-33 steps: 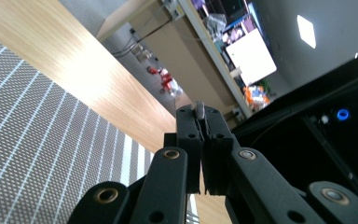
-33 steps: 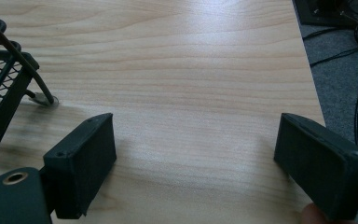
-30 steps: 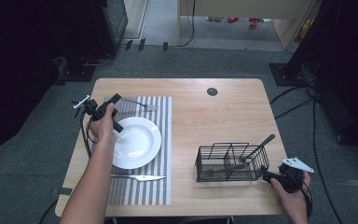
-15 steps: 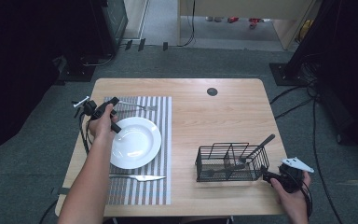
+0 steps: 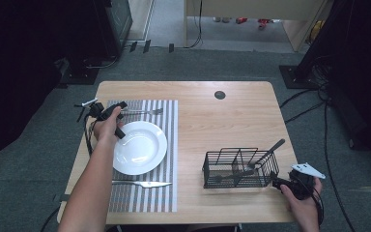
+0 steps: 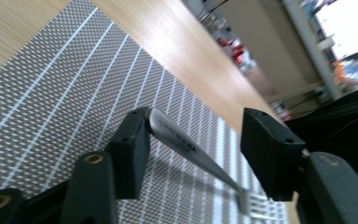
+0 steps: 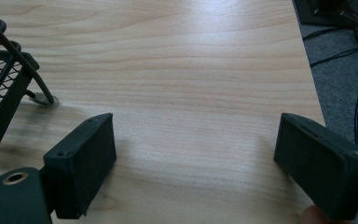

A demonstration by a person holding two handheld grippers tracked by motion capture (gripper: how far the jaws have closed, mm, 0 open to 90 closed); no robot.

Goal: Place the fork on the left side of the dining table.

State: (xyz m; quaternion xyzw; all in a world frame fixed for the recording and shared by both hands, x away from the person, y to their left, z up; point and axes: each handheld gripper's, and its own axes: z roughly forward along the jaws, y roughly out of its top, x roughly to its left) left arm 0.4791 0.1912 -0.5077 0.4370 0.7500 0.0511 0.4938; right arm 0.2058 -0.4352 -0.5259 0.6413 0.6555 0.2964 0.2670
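Observation:
A silver fork [image 5: 142, 112] lies on the striped placemat [image 5: 166, 193] just beyond the white plate [image 5: 147, 154]. My left gripper [image 5: 121, 107] is at the fork's handle end. In the left gripper view the fork handle [image 6: 186, 144] runs between the jaws of the left gripper [image 6: 196, 126] and leans on the left pad, while the right pad stands clear of it. These jaws have just been opening. My right gripper [image 5: 278, 183] rests near the table's front right corner beside the black wire basket [image 5: 241, 166]. The right gripper [image 7: 196, 135] is open over bare wood.
A knife [image 5: 142, 184] lies on the placemat in front of the plate. The basket holds a black-handled utensil [image 5: 270, 149] that sticks out to the right. A round cable hole [image 5: 220, 94] sits at the table's far middle. Dark equipment and cables surround the table.
The left hand has barely shifted at the fork's handle end. The right hand has stayed still by the basket.

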